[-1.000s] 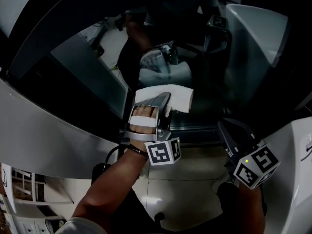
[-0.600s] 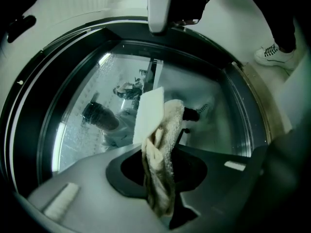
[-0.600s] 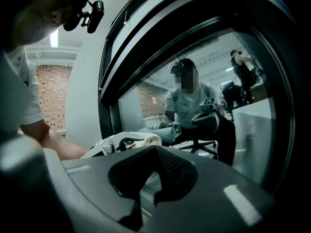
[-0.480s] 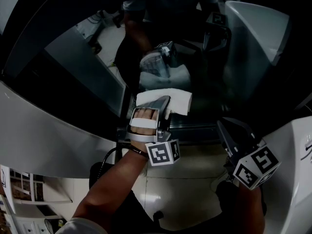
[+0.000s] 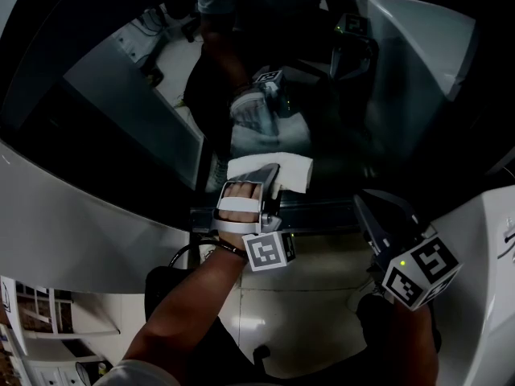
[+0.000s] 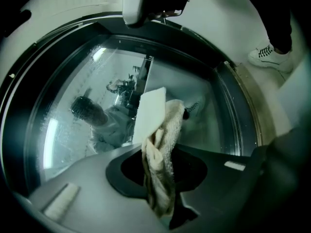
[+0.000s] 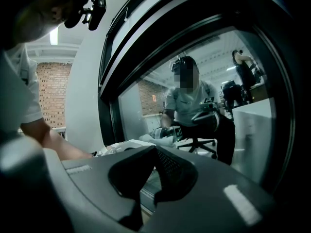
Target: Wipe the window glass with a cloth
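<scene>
A white cloth (image 5: 282,170) is pressed flat against the window glass (image 5: 322,95) low down, just above the bottom frame. My left gripper (image 5: 269,169) is shut on the cloth. In the left gripper view the cloth (image 6: 167,125) runs up from between the jaws of the left gripper (image 6: 156,147) and folds onto the glass (image 6: 82,106), which is speckled with droplets and shows reflections. My right gripper (image 5: 364,207) hangs lower right, off the glass, shut with nothing in it. In its own view the right gripper (image 7: 154,152) points at the glass (image 7: 204,81).
The dark bottom frame rail (image 5: 322,214) runs under the cloth. A white curved frame (image 5: 72,223) borders the left and a white panel (image 5: 483,240) the right. Pale tiled floor (image 5: 306,312) lies below. A white shoe (image 6: 269,57) stands on the floor.
My left gripper and the cloth have slid a little down the glass toward the bottom rail. The right gripper has barely moved.
</scene>
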The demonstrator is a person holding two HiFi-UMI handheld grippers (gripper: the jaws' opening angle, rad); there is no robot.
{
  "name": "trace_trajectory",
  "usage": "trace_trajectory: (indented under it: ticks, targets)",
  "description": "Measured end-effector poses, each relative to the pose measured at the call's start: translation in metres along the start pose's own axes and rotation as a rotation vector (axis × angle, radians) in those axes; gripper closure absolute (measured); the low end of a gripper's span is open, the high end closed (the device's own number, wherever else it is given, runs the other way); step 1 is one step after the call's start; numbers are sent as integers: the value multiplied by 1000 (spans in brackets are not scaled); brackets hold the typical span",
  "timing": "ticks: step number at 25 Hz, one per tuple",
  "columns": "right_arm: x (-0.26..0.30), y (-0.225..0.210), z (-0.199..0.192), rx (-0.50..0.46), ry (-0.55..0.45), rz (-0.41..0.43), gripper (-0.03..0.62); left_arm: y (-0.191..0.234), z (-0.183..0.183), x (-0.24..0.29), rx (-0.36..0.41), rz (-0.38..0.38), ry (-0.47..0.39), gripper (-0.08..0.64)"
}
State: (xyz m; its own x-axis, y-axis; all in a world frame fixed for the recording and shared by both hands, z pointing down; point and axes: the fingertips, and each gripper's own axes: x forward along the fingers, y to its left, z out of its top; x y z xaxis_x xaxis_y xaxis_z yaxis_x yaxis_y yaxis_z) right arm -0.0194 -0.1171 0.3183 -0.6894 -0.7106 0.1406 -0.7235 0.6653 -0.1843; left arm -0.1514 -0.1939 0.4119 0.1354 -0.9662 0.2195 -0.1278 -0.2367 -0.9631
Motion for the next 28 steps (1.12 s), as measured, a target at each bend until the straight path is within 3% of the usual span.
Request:
trace_trajectory:
  ticks: [28]
  targets:
    - [5,1,1,1,43,1,591,-46,-6,10,-41,-113,24,459]
